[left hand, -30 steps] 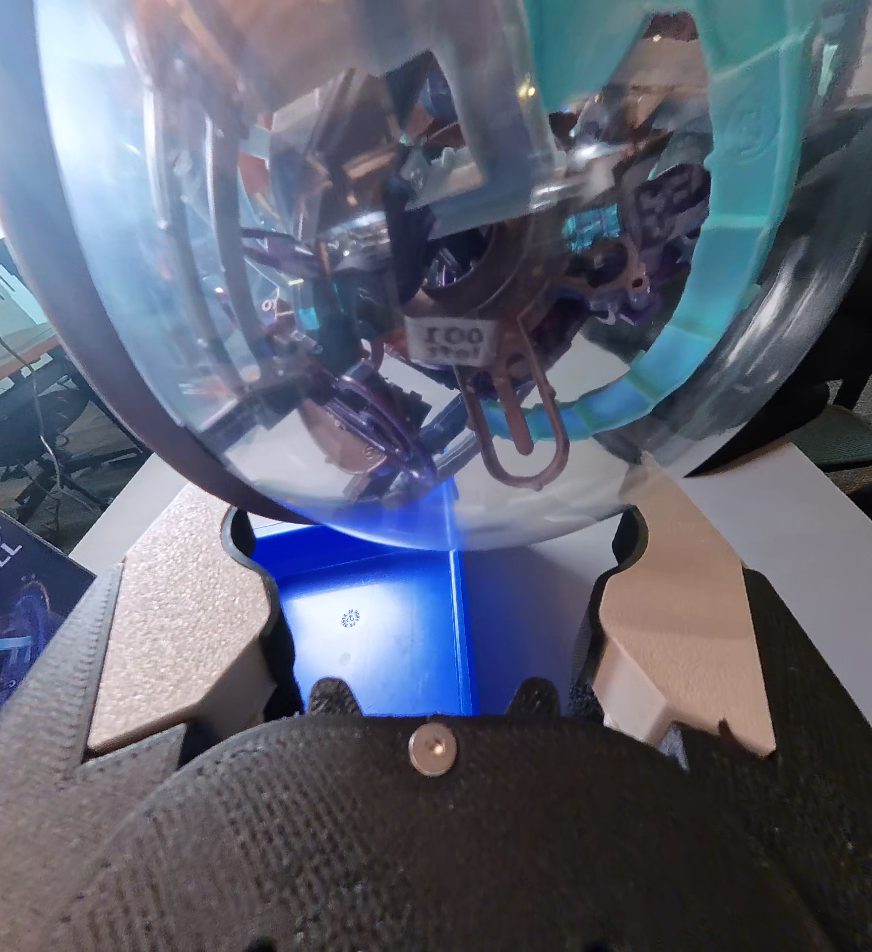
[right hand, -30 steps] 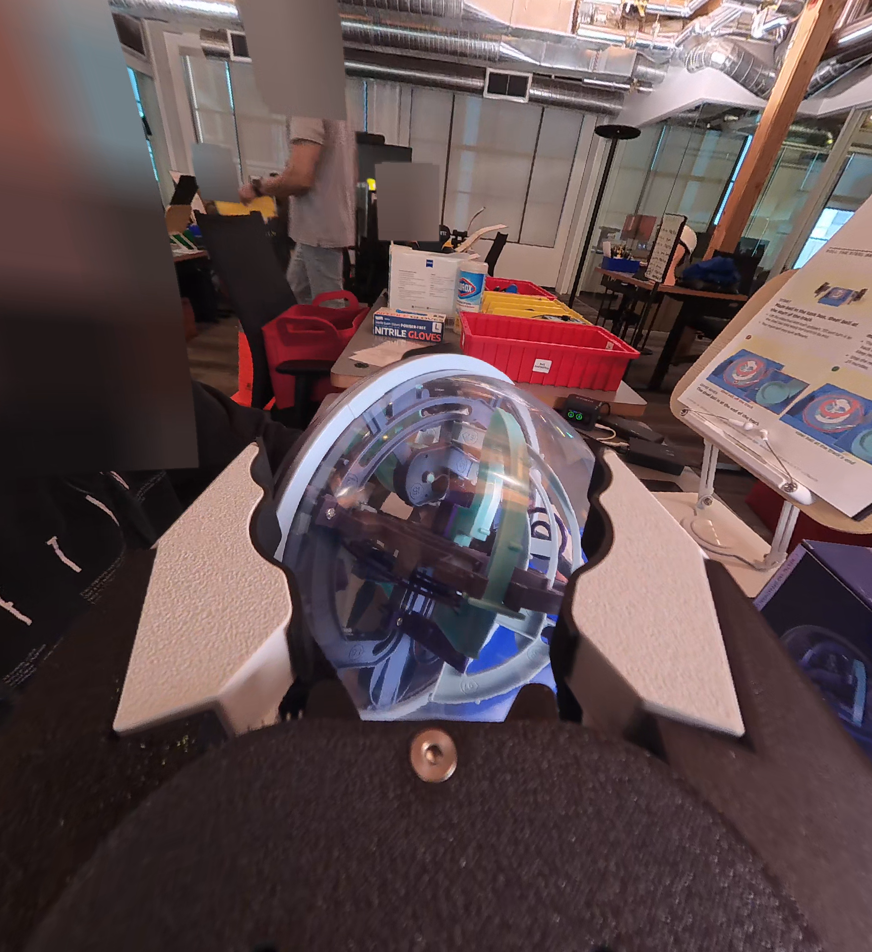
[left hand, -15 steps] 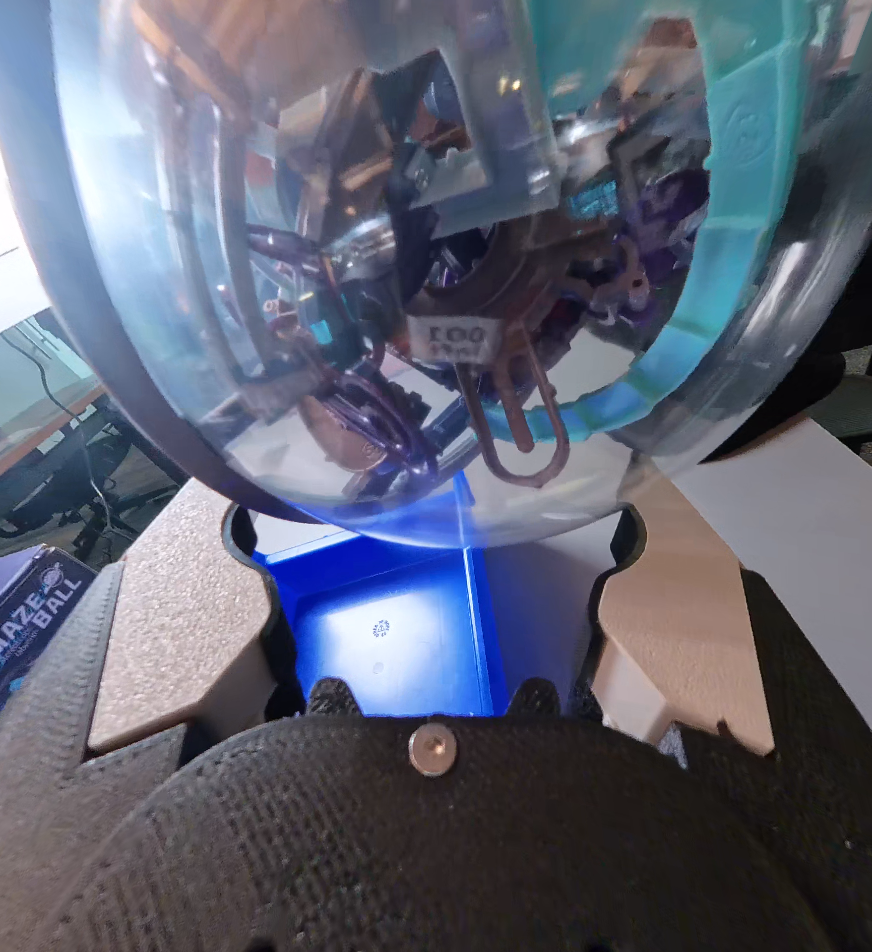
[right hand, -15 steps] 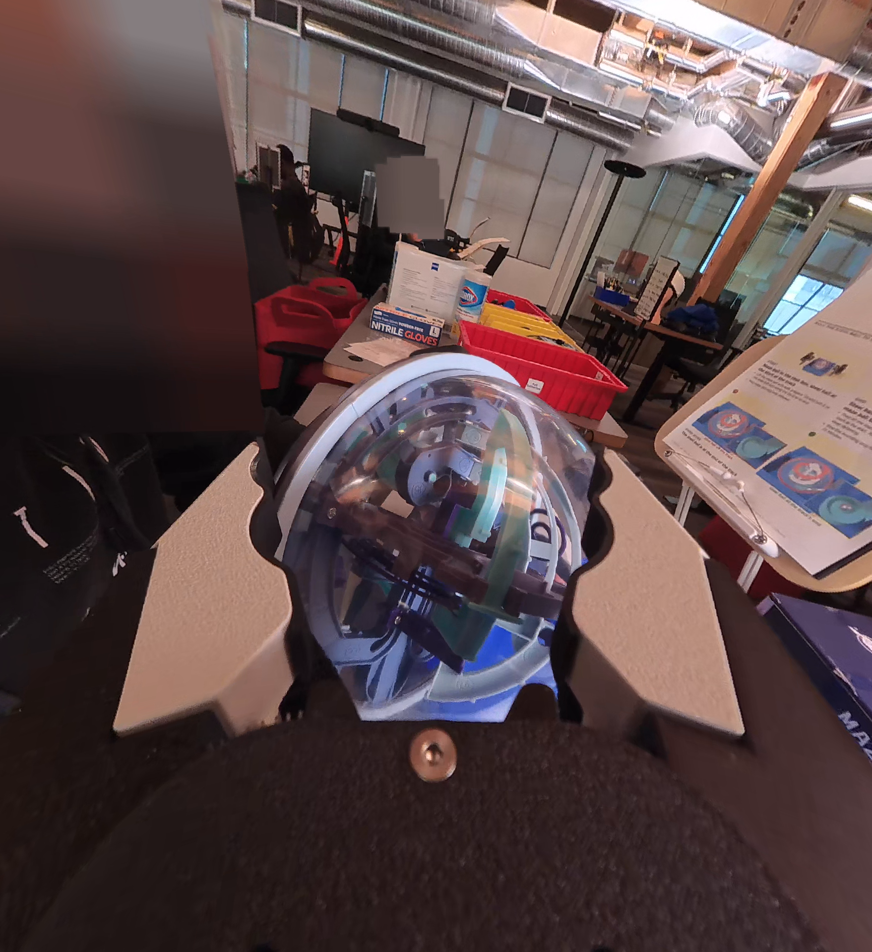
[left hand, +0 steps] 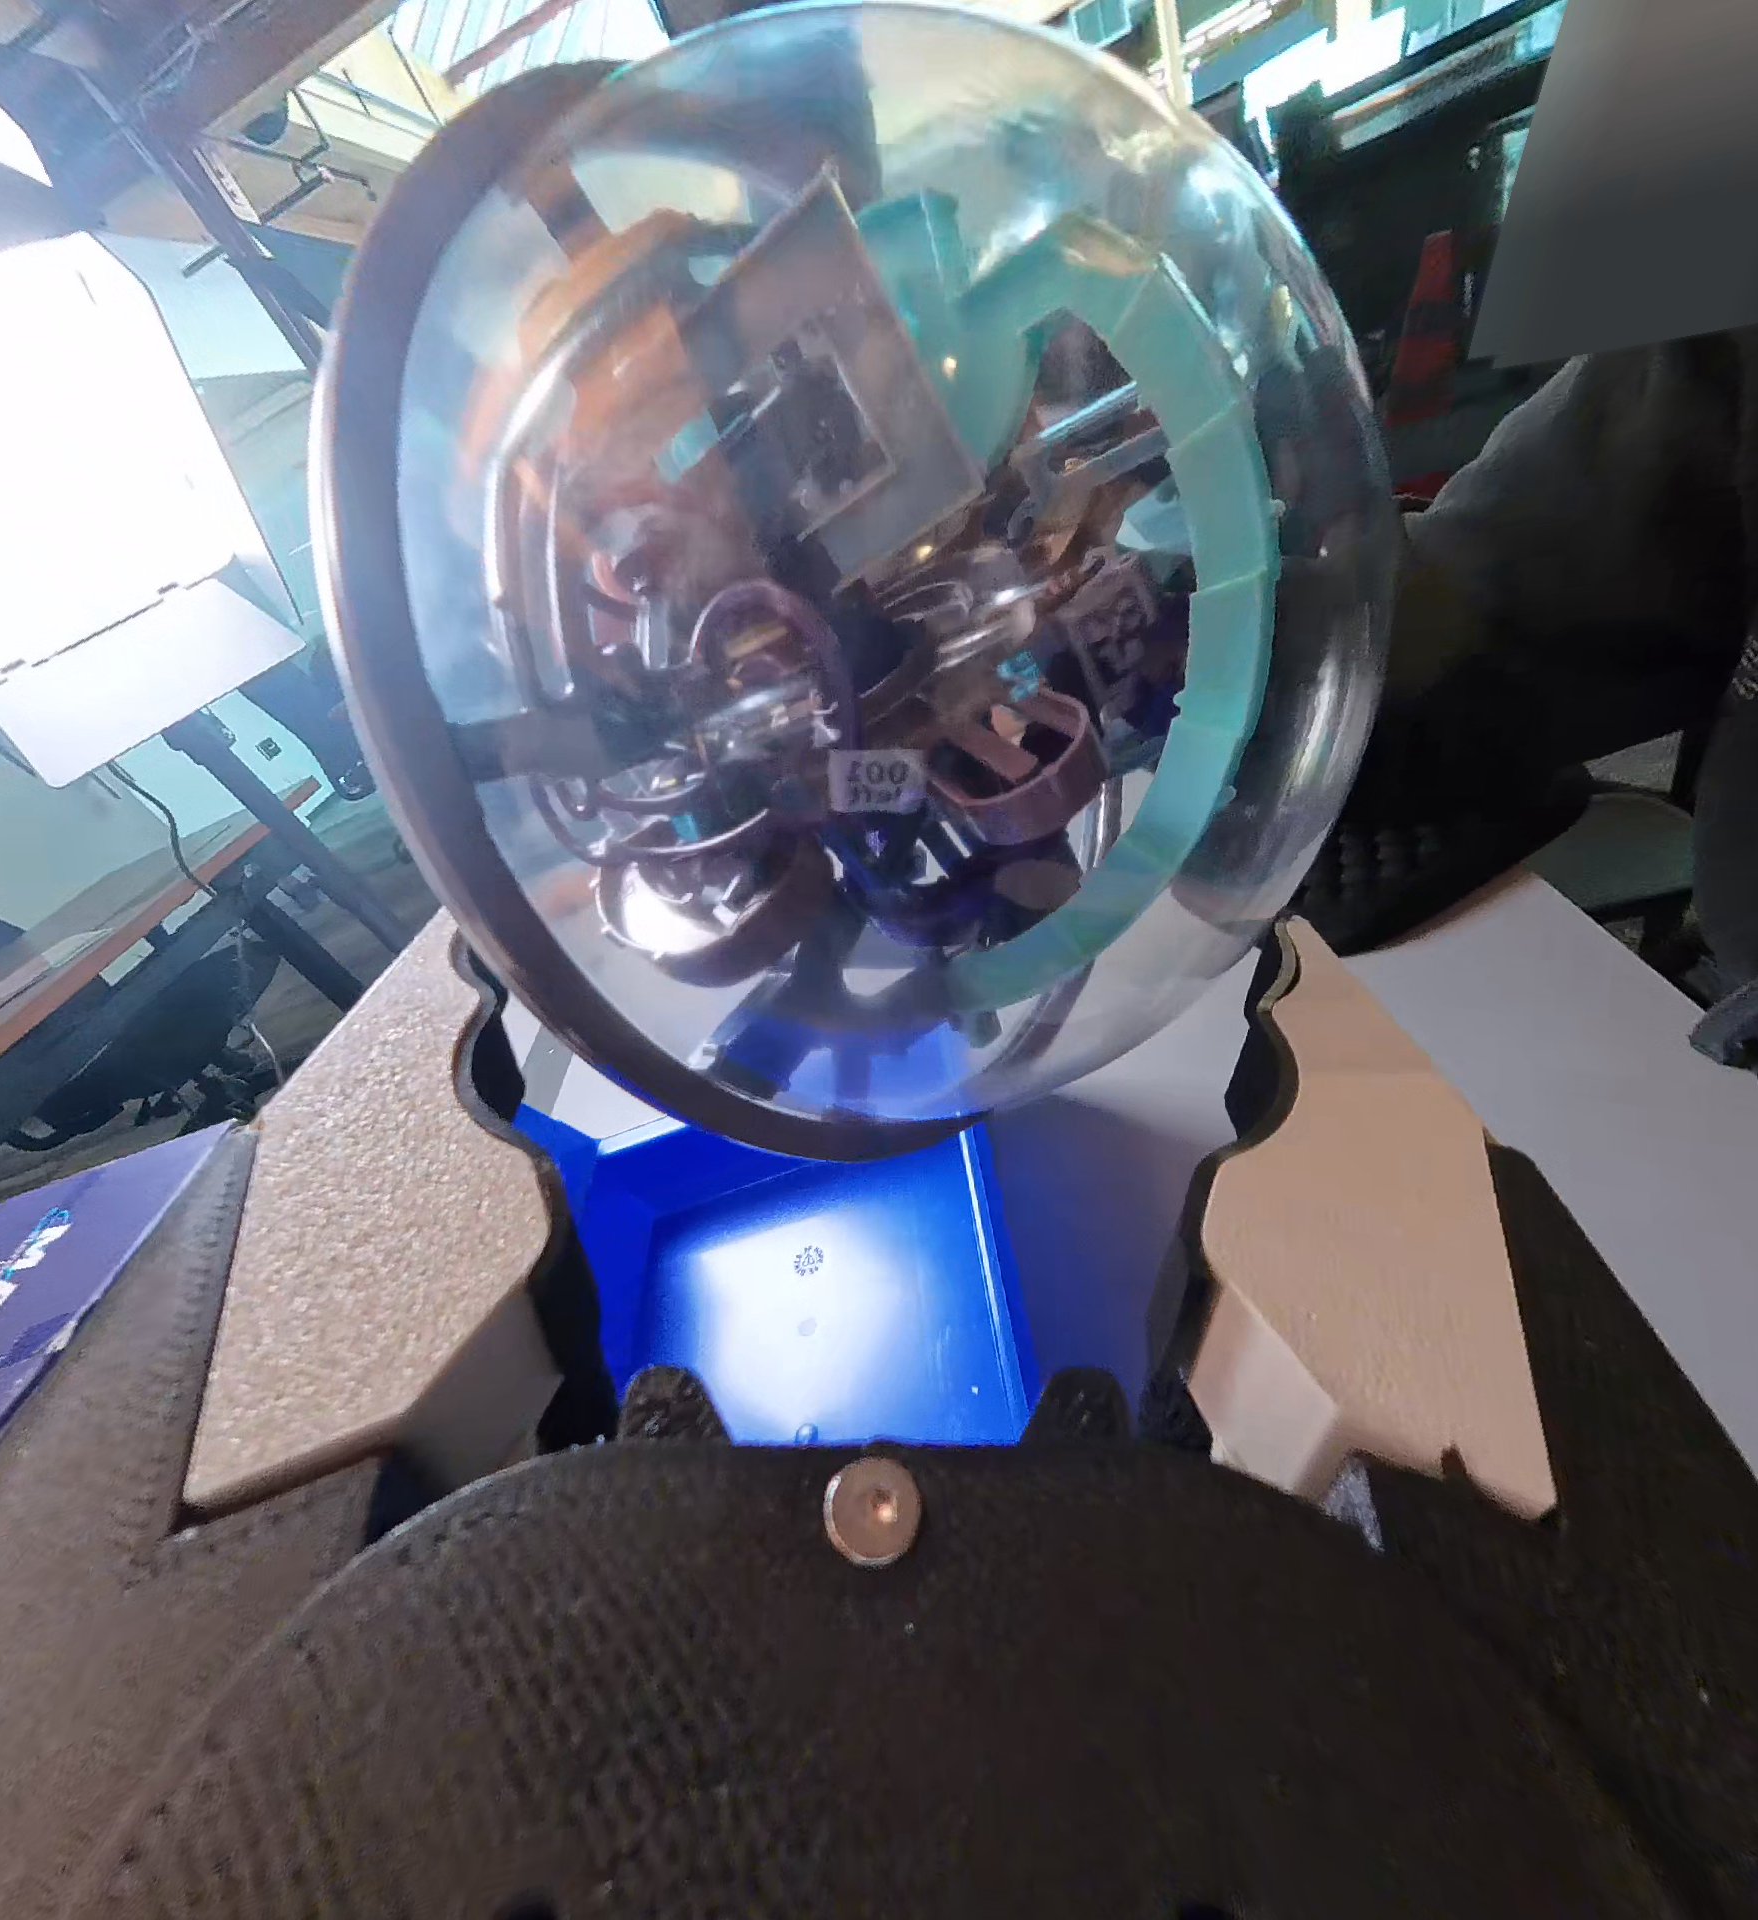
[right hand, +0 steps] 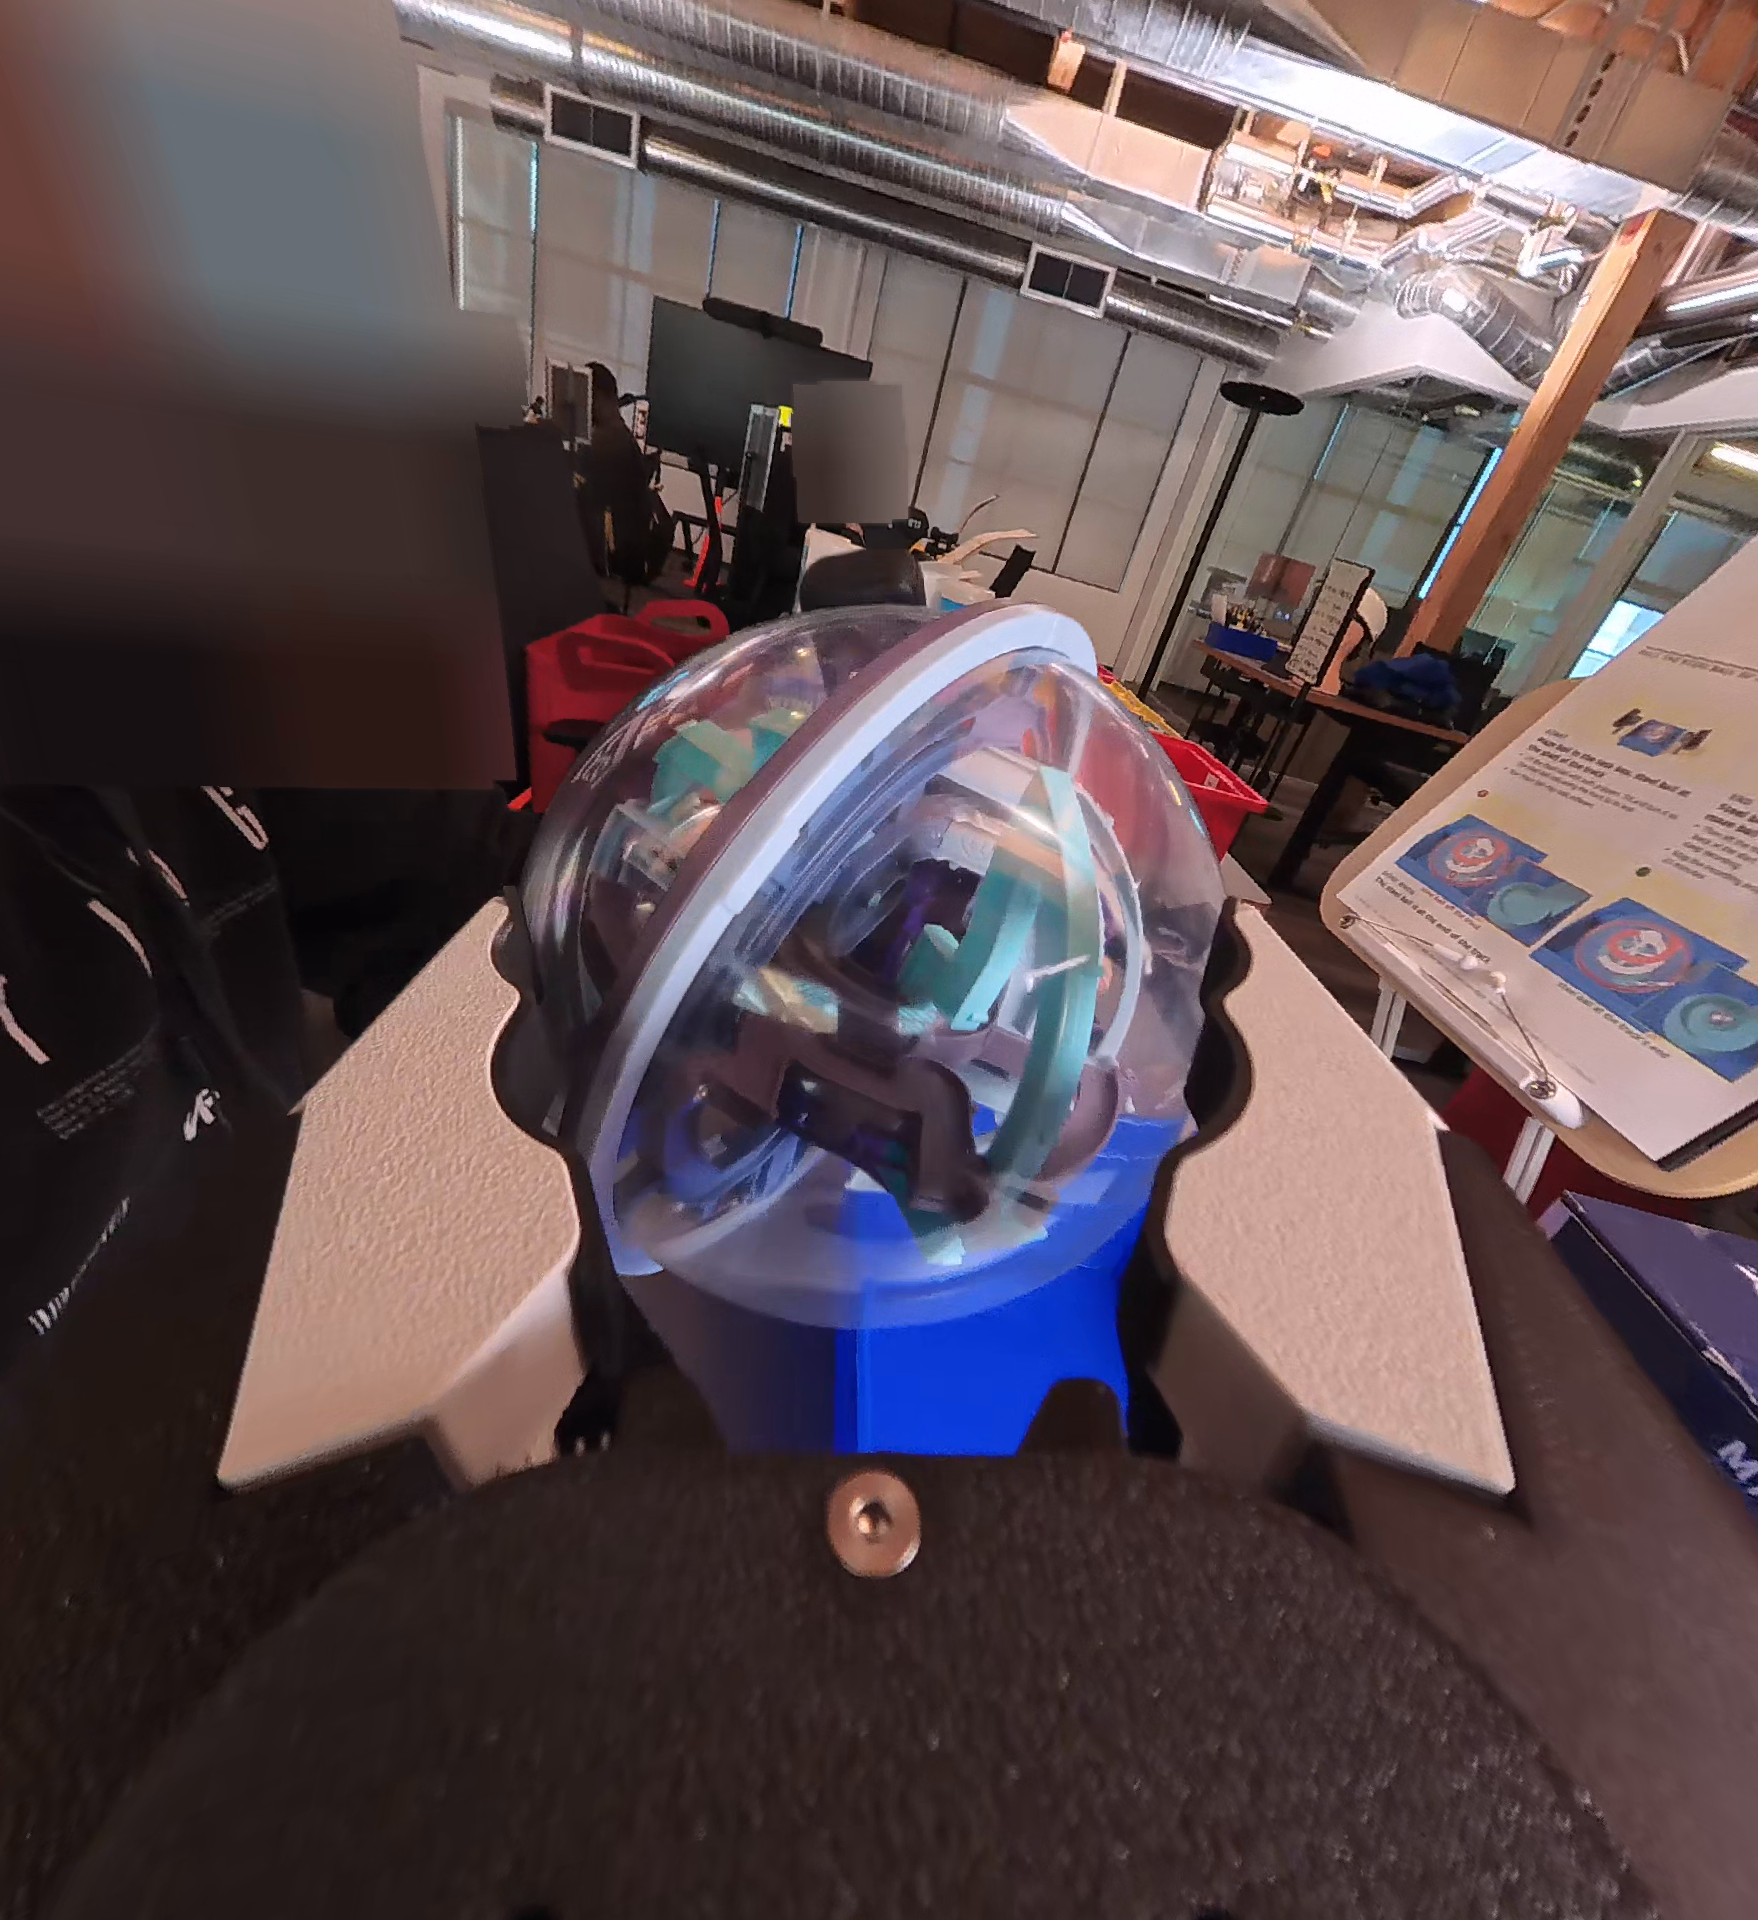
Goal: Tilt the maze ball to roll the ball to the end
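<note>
The maze ball is a clear sphere with teal, brown and purple tracks inside and a grey seam ring running diagonally. My right gripper is shut on its sides and holds it just above a blue bin. In the left wrist view the maze ball hangs ahead and above. Its bottom dips between the tips of my left gripper, which is open wide and empty. The blue bin lies under those fingers. I cannot pick out the small ball inside.
A purple product box lies at the left, and shows at the right in the right wrist view. An instruction board stands on the right. A person's dark sleeve is close by. Everything rests on a white table.
The ball has turned in my right gripper; its seam ring went from the left edge to a diagonal. In the left wrist view it moved farther off and now fits in the frame.
</note>
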